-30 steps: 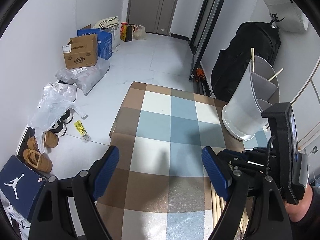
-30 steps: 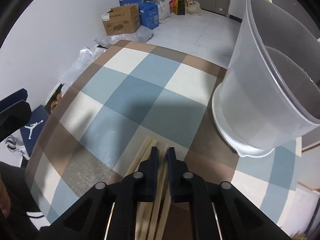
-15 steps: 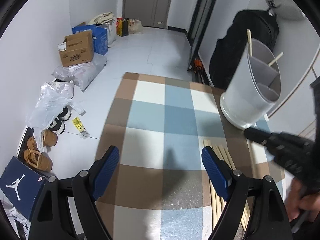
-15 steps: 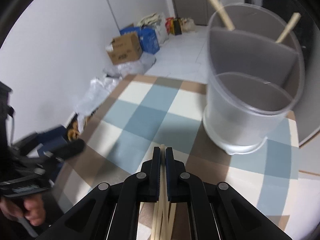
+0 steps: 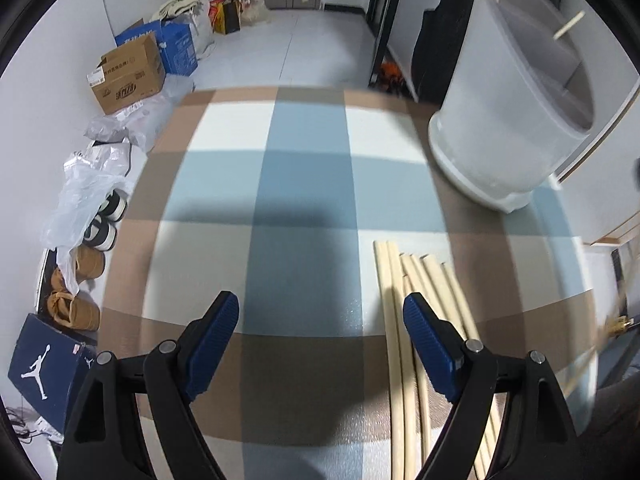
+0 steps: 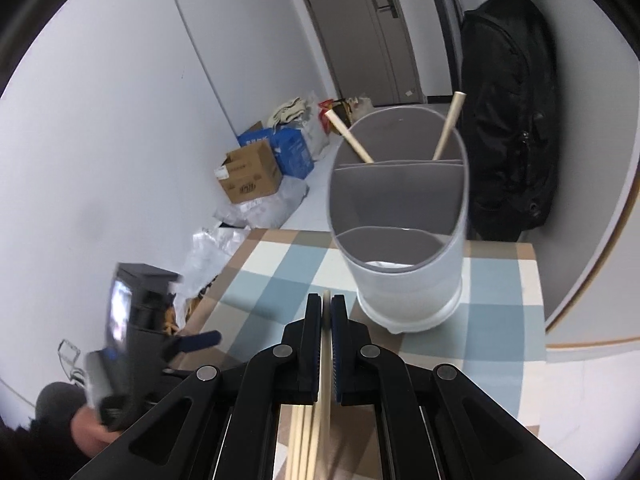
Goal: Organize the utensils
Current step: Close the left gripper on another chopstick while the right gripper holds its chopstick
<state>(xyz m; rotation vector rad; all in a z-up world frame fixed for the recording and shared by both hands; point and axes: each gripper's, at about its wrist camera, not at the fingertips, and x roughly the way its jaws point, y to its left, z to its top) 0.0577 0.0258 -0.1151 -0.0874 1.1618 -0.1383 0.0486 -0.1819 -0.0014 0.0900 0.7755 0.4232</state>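
Checked tablecloth [image 6: 496,320] is filling mid-frame; right gripper [image 6: 326,320] is pinching 1 chopstick [image 6: 326,360] toward the holder [image 6: 404,280], upper right; left gripper [image 5: 320,320] is gaping, empty.

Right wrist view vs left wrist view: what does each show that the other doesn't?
Right wrist only: the right gripper shut on one wooden chopstick; the holder's inner dividers.

Left wrist only: the open left gripper; the navy shoe box.

Both: the translucent grey utensil holder holding two chopsticks, the loose chopstick pile, the checked tablecloth.
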